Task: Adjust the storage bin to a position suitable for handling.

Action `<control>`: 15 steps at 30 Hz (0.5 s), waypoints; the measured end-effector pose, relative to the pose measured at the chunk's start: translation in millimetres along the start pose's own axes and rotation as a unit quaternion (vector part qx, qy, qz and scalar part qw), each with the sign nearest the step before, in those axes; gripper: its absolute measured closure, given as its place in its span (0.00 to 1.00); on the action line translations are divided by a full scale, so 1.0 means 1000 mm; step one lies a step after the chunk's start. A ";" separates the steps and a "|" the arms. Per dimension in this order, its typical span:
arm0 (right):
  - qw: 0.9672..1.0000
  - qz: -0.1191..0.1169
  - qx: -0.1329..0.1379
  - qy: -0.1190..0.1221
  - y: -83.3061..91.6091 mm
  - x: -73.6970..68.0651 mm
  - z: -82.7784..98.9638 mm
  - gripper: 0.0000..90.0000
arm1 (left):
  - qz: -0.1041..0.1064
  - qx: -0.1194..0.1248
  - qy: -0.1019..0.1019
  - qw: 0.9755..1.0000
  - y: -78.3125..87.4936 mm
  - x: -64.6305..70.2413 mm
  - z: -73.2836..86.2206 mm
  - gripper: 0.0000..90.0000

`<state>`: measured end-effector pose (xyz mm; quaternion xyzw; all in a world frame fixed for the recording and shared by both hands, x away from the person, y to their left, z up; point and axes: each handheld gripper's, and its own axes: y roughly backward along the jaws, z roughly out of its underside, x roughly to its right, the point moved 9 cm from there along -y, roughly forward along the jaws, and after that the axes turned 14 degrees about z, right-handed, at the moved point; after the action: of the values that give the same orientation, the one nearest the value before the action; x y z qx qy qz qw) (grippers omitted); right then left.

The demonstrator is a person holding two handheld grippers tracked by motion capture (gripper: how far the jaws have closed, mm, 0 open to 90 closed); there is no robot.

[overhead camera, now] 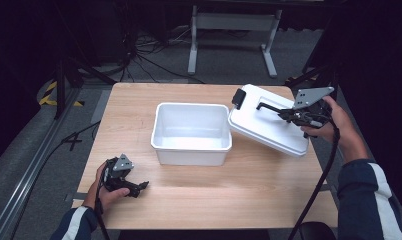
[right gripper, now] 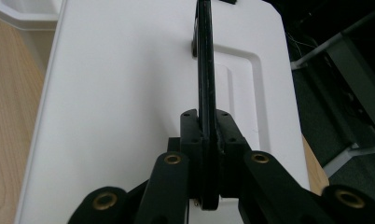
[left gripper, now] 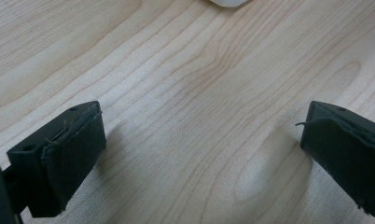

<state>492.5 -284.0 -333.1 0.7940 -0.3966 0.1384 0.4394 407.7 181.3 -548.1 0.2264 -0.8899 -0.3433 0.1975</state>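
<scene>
White storage bin (overhead camera: 191, 132): empty, uncovered. Lid (overhead camera: 264, 127): off, tilted against bin rim, black handle (right gripper: 205, 88) clamped in right gripper (right gripper: 207, 140). Left gripper (left gripper: 199, 154): spread wide, empty, over tabletop (left gripper: 185, 84). Lid not yet set down.

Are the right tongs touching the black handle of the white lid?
Touching. In the right gripper view, the right tongs are closed on the handle of the lid.
</scene>
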 end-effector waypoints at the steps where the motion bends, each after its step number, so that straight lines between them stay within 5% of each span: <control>1: 1.000 0.000 -0.001 -0.003 -0.001 0.000 0.002 0.94 | 0.001 -0.001 0.000 1.000 0.000 0.000 0.000 0.01; 15: 0.999 0.003 -0.027 -0.024 -0.019 -0.001 0.028 0.94 | 0.000 0.003 0.000 1.000 0.000 0.000 0.000 0.01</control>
<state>502.6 -300.7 -360.8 0.7839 -0.4127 0.1098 0.4507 407.9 180.9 -548.2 0.2273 -0.8906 -0.3411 0.1970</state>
